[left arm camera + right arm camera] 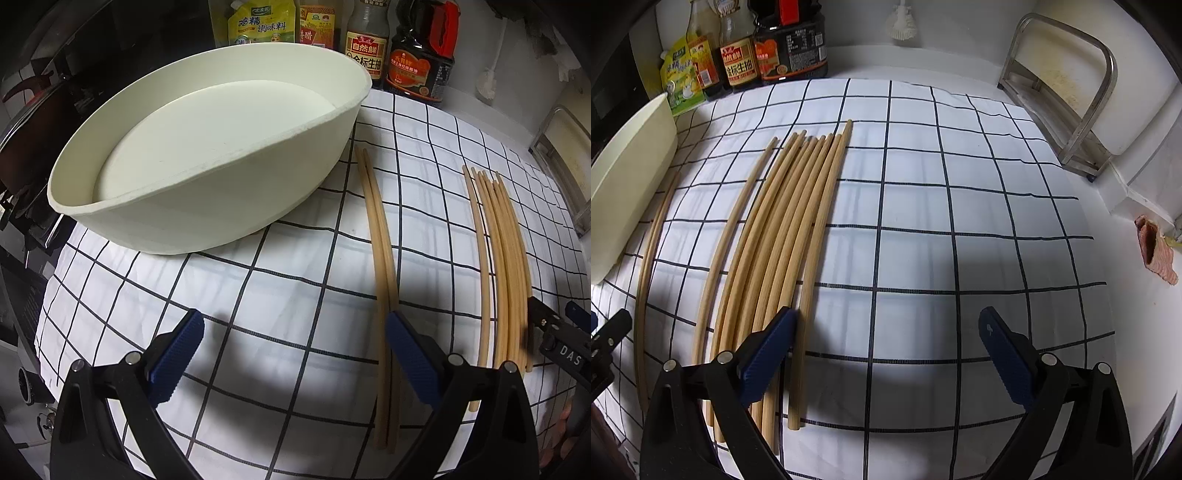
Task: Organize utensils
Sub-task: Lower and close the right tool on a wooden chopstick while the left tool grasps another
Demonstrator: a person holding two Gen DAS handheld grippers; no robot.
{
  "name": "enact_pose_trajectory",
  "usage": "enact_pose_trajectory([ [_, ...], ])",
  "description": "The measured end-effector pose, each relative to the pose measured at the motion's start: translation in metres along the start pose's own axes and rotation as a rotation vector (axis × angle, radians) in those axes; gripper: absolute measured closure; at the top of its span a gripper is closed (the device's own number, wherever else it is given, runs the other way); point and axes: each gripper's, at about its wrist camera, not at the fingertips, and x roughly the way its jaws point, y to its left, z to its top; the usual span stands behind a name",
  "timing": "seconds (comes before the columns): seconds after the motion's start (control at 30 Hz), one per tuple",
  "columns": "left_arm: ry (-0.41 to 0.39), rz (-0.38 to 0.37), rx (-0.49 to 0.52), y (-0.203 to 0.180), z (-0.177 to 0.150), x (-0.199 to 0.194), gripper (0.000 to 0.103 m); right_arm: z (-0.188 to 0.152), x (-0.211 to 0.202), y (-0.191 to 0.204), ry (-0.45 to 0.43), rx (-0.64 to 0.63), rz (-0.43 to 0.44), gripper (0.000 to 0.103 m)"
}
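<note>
A pair of wooden chopsticks [380, 251] lies on the checked cloth [295, 266] just right of a cream oval tray [207, 206], which holds nothing. Several more chopsticks [502, 266] lie in a loose bundle further right. My left gripper [293, 354] is open above the cloth, its right finger over the pair's near end. In the right wrist view the bundle [783, 236] runs away from me, the pair [650, 251] beside the tray [628, 192]. My right gripper [886, 354] is open, its left finger over the bundle's right side, nothing between the fingers.
Sauce bottles [417, 62] and a seasoning pouch [258, 26] stand at the back against the wall. A dark pan [22, 122] sits left of the tray. A metal rack [1067, 99] stands at the back right, a pink rag [1156, 251] at the right edge.
</note>
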Motion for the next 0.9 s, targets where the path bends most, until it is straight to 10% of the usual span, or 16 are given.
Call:
enact_pose_trajectory([
  [0.9, 0.001, 0.034, -0.01, -0.008, 0.003, 0.013, 0.006, -0.003, 0.0, -0.01, -0.053, -0.027, -0.016, 0.009],
])
